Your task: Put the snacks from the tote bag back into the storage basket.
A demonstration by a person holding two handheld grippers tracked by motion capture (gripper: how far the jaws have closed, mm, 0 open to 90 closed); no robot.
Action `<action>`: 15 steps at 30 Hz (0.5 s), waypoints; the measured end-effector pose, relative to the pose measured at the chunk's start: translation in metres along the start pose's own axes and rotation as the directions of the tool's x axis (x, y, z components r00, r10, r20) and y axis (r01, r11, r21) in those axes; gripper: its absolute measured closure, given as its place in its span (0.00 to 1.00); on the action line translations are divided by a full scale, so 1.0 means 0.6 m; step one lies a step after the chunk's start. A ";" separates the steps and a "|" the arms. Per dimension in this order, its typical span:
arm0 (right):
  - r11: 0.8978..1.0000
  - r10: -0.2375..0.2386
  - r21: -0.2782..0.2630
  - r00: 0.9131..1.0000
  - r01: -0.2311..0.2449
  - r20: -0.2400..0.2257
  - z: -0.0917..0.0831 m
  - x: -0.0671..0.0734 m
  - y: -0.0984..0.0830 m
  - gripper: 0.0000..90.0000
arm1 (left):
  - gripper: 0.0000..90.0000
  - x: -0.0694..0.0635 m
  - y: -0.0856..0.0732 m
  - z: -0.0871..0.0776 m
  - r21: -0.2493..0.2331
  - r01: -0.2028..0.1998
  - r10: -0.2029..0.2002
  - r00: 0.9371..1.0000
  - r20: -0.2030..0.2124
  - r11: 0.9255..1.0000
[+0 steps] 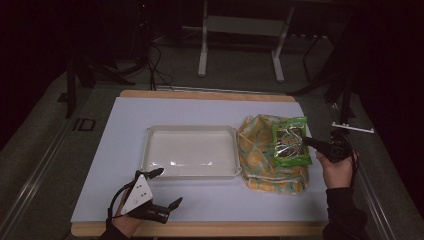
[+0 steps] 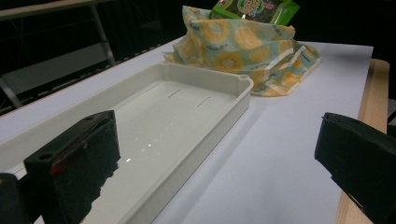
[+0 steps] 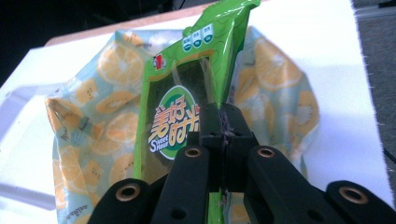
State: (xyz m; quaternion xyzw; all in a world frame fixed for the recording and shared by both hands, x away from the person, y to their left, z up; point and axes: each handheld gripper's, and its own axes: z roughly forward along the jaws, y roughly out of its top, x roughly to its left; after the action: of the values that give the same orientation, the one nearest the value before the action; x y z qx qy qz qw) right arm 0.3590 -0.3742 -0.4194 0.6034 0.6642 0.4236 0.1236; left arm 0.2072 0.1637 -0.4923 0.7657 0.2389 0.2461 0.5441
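A: The fingers [image 3: 219, 122] of the right gripper [image 1: 309, 142] are pressed together on the edge of the green snack packet [image 1: 290, 141], pinching it. In the right gripper view the pads meet with just the foil between them.

B: And where's the packet?

A: Lifted over the open fruit-print cloth bag [image 1: 260, 165], which lies just right of the white tray [image 1: 152, 155] on the table [image 1: 125, 120]. The packet's lower end looks close to the bag's mouth; I can't tell if it is fully clear of it.

B: The other hand?

A: The left gripper [image 1: 169, 187] rests near the table's front edge, jaws spread wide, holding nothing.

B: So how far along?

A: I'd judge the packet is gripped and partway out. The tray holds nothing, so carrying it over and setting it down is probably what's left.
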 end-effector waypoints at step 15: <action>0.997 0.021 -0.072 1.000 -0.020 0.006 -0.049 -0.005 0.013 0.99 | 0.01 0.000 0.000 0.000 -0.001 -0.002 0.002 1.000 -0.002 1.000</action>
State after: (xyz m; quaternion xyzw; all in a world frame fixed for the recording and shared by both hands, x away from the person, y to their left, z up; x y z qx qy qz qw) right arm 0.3451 -0.3900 -0.3970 0.6067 0.6418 0.4466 0.1433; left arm 0.2071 0.1636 -0.4923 0.7654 0.2386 0.2477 0.5440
